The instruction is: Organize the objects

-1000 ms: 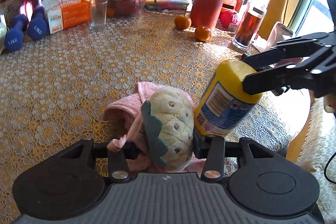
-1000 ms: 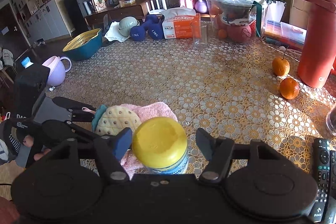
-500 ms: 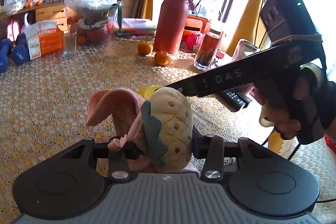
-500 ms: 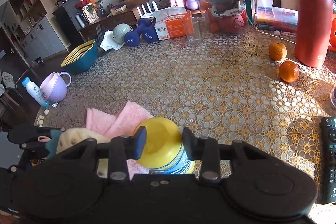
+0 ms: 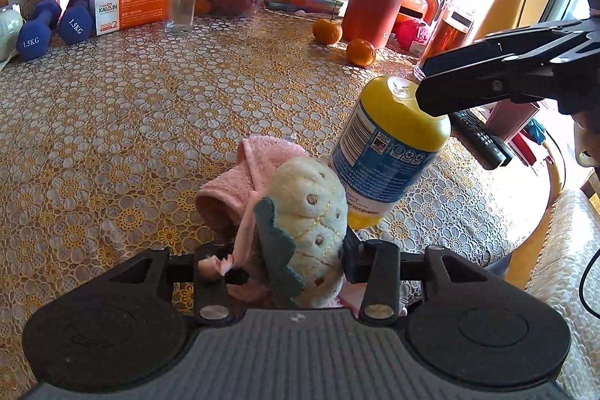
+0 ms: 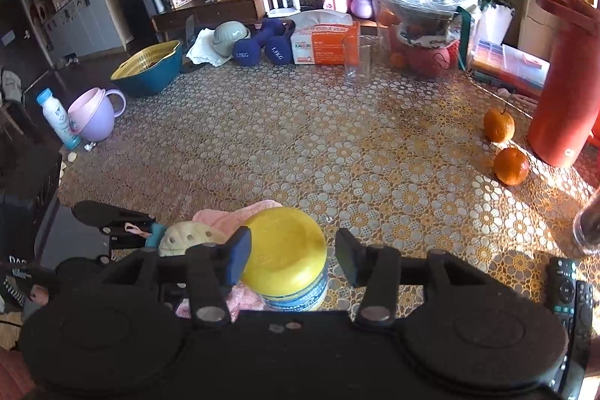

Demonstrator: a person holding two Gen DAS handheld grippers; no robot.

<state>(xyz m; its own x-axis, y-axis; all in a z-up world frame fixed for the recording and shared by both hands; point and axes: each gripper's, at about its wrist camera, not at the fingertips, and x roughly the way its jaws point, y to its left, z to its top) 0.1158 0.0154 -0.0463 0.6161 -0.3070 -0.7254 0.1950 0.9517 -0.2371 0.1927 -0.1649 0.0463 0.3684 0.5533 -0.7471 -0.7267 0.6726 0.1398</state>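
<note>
My left gripper (image 5: 292, 261) is shut on a pale plush strawberry (image 5: 311, 208) with a teal leaf. A pink ribbon is caught at its left finger. The toy rests over a pink towel (image 5: 240, 175) on the lace-covered table (image 5: 150, 122). Just to the right stands a blue-labelled bottle (image 5: 390, 152) with a yellow lid. My right gripper (image 6: 292, 250) straddles that lid (image 6: 285, 242) from above and its jaws are opening. The left pad is at the lid's edge and the right pad stands clear of it. One of its fingers (image 5: 487, 85) shows over the lid in the left wrist view.
Two oranges (image 6: 510, 165) and a tall red flask (image 6: 562, 81) stand at the right, with remotes (image 6: 562, 283) near the front edge. At the back are a glass (image 6: 356, 59), a tissue box (image 6: 322, 44) and blue dumbbells (image 6: 258, 47). A blue basket (image 6: 150, 66) and a purple cup (image 6: 93, 115) sit at the left.
The right jaws closed in on the yellow lid half a second ago and now stand apart again. The left wrist view swung away and came back, with the toy still gripped.
</note>
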